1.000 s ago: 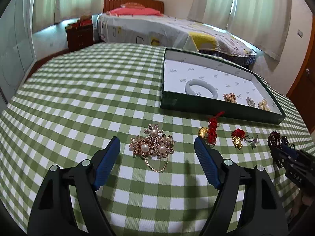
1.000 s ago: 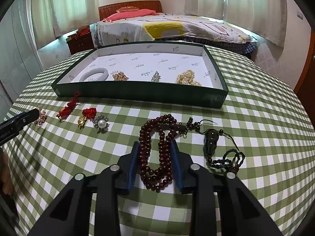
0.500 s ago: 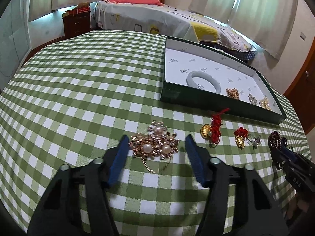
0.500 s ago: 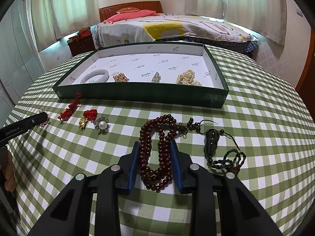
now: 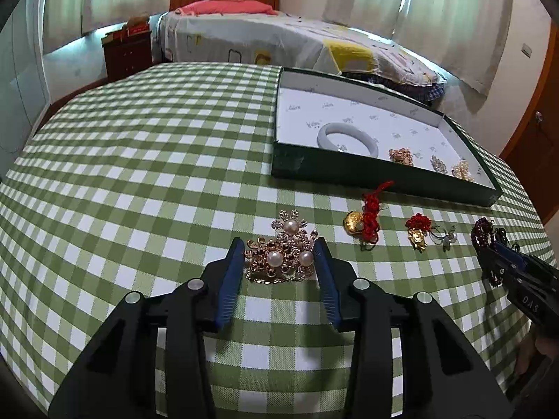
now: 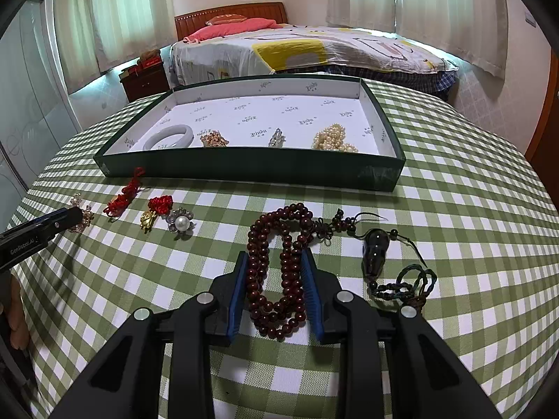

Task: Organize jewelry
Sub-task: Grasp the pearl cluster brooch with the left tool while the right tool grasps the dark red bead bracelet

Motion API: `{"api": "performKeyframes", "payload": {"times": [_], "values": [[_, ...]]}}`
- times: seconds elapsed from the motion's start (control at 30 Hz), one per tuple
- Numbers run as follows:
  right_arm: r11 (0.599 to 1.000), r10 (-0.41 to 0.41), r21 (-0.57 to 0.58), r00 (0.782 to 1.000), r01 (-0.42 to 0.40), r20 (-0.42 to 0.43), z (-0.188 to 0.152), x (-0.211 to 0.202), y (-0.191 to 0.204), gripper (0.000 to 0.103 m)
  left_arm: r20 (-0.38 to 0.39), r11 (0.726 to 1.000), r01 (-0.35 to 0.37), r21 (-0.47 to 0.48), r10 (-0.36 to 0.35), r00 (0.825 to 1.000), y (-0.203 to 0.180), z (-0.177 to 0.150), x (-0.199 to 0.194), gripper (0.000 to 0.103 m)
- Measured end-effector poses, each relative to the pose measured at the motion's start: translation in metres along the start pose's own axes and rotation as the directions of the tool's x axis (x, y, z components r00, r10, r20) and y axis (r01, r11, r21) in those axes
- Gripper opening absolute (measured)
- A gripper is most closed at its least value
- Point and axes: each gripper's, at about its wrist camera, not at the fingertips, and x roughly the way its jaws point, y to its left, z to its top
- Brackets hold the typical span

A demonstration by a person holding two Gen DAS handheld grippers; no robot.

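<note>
The left gripper (image 5: 279, 262) has just been closing around the pearl brooch (image 5: 283, 256) on the checked cloth (contact unclear); the right gripper (image 6: 276, 279) pinches the bead strand (image 6: 279, 272), both bound for the tray (image 6: 251, 169).

My gold flower pin (image 5: 281, 253) with three pearls is lying flat on the green checked cloth. My dark red bead string (image 6: 279, 272) is lying there in a long loop, with a dark bead and cord tail beside it. My green tray (image 6: 244, 169) is sitting behind them, holding a white bangle (image 6: 170, 137).
</note>
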Motion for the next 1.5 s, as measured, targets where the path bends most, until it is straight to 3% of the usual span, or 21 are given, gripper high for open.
{"api": "performKeyframes", "payload": {"times": [0.07,0.13,0.5,0.6,0.73,0.87,1.07,1.1,1.17,1.33,1.4,1.43,1.5], "values": [[1.000,0.000,0.000,1.000,0.000,0.000,0.000,0.000,0.000,0.031,0.020,1.000,0.001,0.018,-0.002,1.000,-0.003,0.000,-0.004,0.035],[1.000,0.001,0.001,1.000,-0.001,0.000,0.000,0.000,0.000,0.031,0.035,0.999,-0.004,0.035,0.003,0.999,-0.006,0.002,-0.007,0.016],[1.000,0.000,0.000,1.000,0.000,0.000,0.000,0.000,0.000,0.031,0.022,0.999,0.011,0.033,-0.011,1.000,-0.007,0.004,-0.004,0.016],[1.000,0.001,0.001,1.000,-0.001,0.000,0.000,0.000,0.000,0.031,0.015,1.000,0.014,0.019,-0.014,1.000,-0.003,0.004,-0.003,0.022],[1.000,0.004,0.003,1.000,-0.004,0.001,0.000,0.000,-0.001,0.031,0.010,0.999,0.029,-0.028,-0.029,1.000,0.004,0.007,-0.001,0.049],[1.000,0.004,0.003,1.000,-0.004,0.001,0.000,0.000,-0.001,0.031,0.002,0.999,0.036,-0.041,-0.036,0.999,0.007,0.013,0.003,0.058],[1.000,0.007,0.005,1.000,-0.007,0.001,0.000,-0.001,0.000,0.031,-0.041,0.998,0.055,-0.028,-0.056,0.998,0.003,0.017,0.016,0.058],[1.000,0.007,0.005,1.000,-0.007,0.001,0.000,-0.001,0.000,0.031,-0.038,0.998,0.055,-0.022,-0.056,0.998,0.002,0.018,0.016,0.056],[1.000,0.008,0.006,1.000,-0.008,0.001,0.000,-0.001,0.000,0.031,-0.042,0.999,0.048,-0.009,-0.048,0.998,0.001,0.017,0.016,0.038],[1.000,0.009,0.007,1.000,-0.009,0.002,0.000,-0.001,0.000,0.031,-0.019,0.999,0.052,-0.001,-0.052,0.998,-0.001,0.015,0.012,0.027],[1.000,0.009,0.007,1.000,-0.009,0.002,0.000,-0.001,0.000,0.031,0.003,0.999,0.044,0.020,-0.044,0.999,-0.005,0.014,0.007,0.019],[1.000,0.009,0.007,1.000,-0.009,0.002,0.000,-0.001,0.001,0.031,0.002,0.999,0.043,0.030,-0.044,0.999,-0.006,0.014,0.007,0.010],[1.000,0.009,0.007,1.000,-0.009,0.002,0.000,-0.001,0.000,0.031,-0.017,0.998,0.045,0.034,-0.044,0.999,-0.007,0.012,0.009,0.010]]}}
